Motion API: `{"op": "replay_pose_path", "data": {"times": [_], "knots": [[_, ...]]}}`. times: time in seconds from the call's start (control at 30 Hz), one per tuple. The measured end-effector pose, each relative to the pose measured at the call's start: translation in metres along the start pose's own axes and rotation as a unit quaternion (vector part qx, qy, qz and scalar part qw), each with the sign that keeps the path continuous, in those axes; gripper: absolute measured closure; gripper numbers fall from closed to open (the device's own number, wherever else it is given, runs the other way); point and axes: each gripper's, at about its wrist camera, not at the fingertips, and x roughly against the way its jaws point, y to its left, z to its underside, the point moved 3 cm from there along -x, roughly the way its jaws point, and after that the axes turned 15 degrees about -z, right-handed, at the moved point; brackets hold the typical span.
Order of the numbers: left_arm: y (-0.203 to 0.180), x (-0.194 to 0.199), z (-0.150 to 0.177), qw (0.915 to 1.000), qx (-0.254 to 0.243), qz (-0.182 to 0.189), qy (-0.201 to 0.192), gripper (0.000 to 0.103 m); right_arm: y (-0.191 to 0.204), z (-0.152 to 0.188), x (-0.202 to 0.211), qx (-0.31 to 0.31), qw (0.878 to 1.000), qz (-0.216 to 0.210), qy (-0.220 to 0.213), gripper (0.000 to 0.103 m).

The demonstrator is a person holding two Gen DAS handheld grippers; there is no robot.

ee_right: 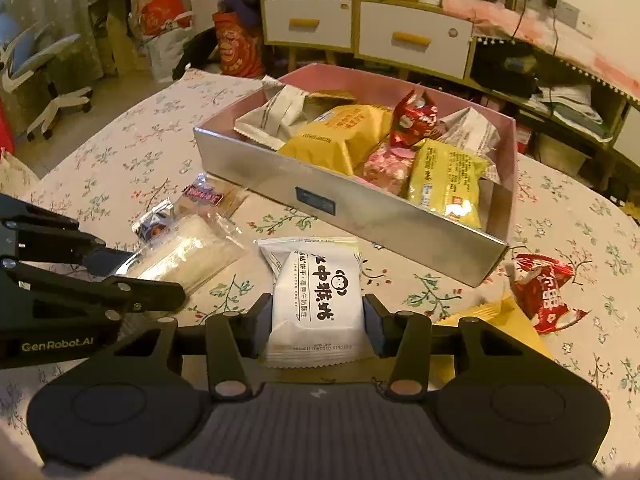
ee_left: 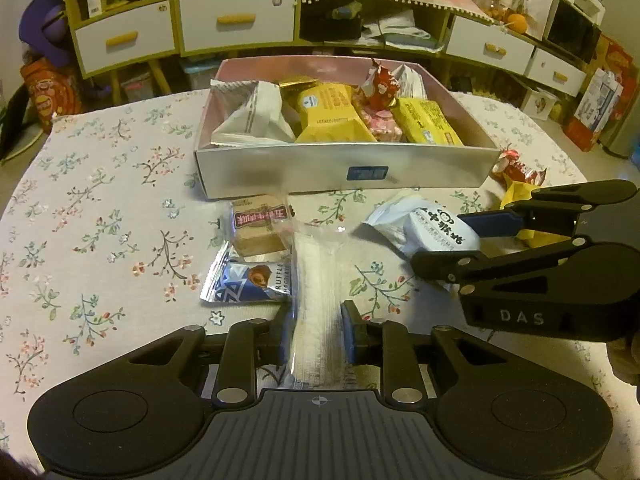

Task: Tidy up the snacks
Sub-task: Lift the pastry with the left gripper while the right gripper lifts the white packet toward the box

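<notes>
Both angled down: left hand-held gripper [ee_left: 316,336] pinches clear packet [ee_left: 316,280], right hand-held gripper [ee_right: 316,320] white packet [ee_right: 318,296].

One box [ee_left: 344,168], two grippers [ee_left: 316,332]

Tablecloth [ee_left: 100,208]: matt woven cloth, floral print.
Box [ee_left: 344,170]: smooth card, silvery satin outside, pink inside.
Long packet [ee_left: 316,308]: clear glossy plastic film, crinkled.
White packet [ee_right: 318,296]: smooth matt-looking film, at 12 o'clock of the right gripper [ee_right: 318,320].
Grippers: matt black plastic, bright metal pins.
Red wrapper [ee_right: 544,292]: shiny foil.
</notes>
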Motion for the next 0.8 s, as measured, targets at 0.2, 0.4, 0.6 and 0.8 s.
{"op": "replay_pose_path", "data": {"times": [0.2, 0.4, 0.6, 0.8], "knots": [[0.001, 0.007, -0.004, 0.9999, 0.007, 0.007, -0.009, 0.084, 0.002, -0.003, 0.010, 0.003, 1.000, -0.005, -0.013, 0.059], [0.001, 0.011, -0.008, 0.9997, 0.014, 0.014, -0.016, 0.085, 0.001, -0.006, 0.017, 0.000, 1.000, -0.005, -0.025, 0.059], [0.001, 0.017, -0.012, 0.9992, 0.019, 0.019, -0.029, 0.085, -0.001, -0.009, 0.024, -0.006, 0.999, -0.003, -0.037, 0.059], [0.001, 0.024, -0.017, 0.9986, 0.026, 0.022, -0.040, 0.086, -0.004, -0.011, 0.028, -0.010, 0.999, 0.001, -0.044, 0.059]]}}
